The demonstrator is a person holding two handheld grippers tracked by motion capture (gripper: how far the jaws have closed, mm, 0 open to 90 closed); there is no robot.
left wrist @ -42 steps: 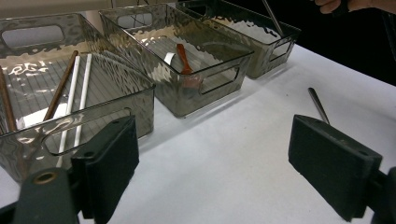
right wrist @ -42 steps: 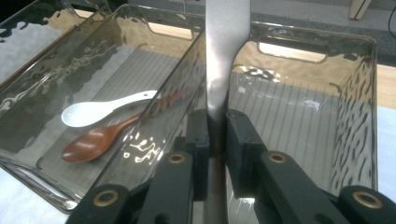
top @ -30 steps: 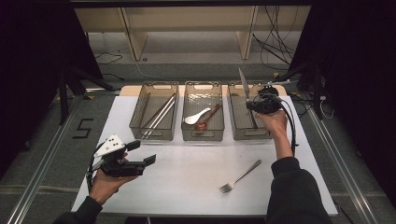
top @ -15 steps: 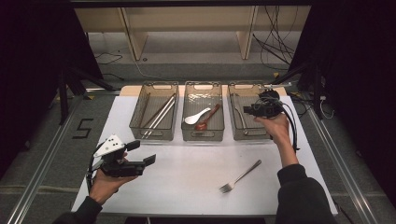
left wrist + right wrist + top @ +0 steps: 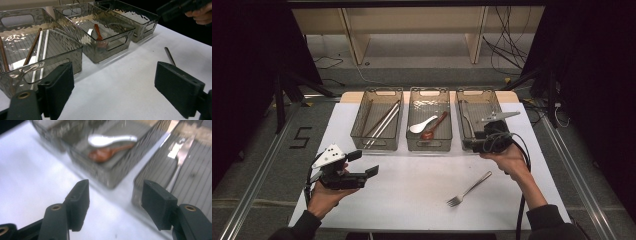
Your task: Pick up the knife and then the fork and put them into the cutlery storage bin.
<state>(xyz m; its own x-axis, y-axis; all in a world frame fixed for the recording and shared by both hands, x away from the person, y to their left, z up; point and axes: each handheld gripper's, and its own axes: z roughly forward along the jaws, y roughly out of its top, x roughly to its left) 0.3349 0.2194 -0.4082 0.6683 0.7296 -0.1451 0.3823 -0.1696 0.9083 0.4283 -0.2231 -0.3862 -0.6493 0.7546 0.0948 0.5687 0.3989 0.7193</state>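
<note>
Chopsticks [image 5: 381,123] fill bin 1, spoons [image 5: 428,127] bin 2. Left tongs [image 5: 362,165] hover wide open, empty. Right tongs [image 5: 468,145], jaws just opened, left a knife [image 5: 465,119] in bin 3 [image 5: 475,93] and pulled back, empty; the fork [image 5: 469,189] lies unsorted on the surface [image 5: 412,180].

Dark room; grey floor [image 5: 422,75], wooden shelving [image 5: 412,25] and loose cables [image 5: 507,45] behind the table.

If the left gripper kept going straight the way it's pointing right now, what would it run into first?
Probably bare table first. The left gripper, jaws open, looks across the white surface toward the middle bin holding the spoons, so that bin's front wall seems the first object in line. The fork lies off to one side; depth is uncertain.
</note>
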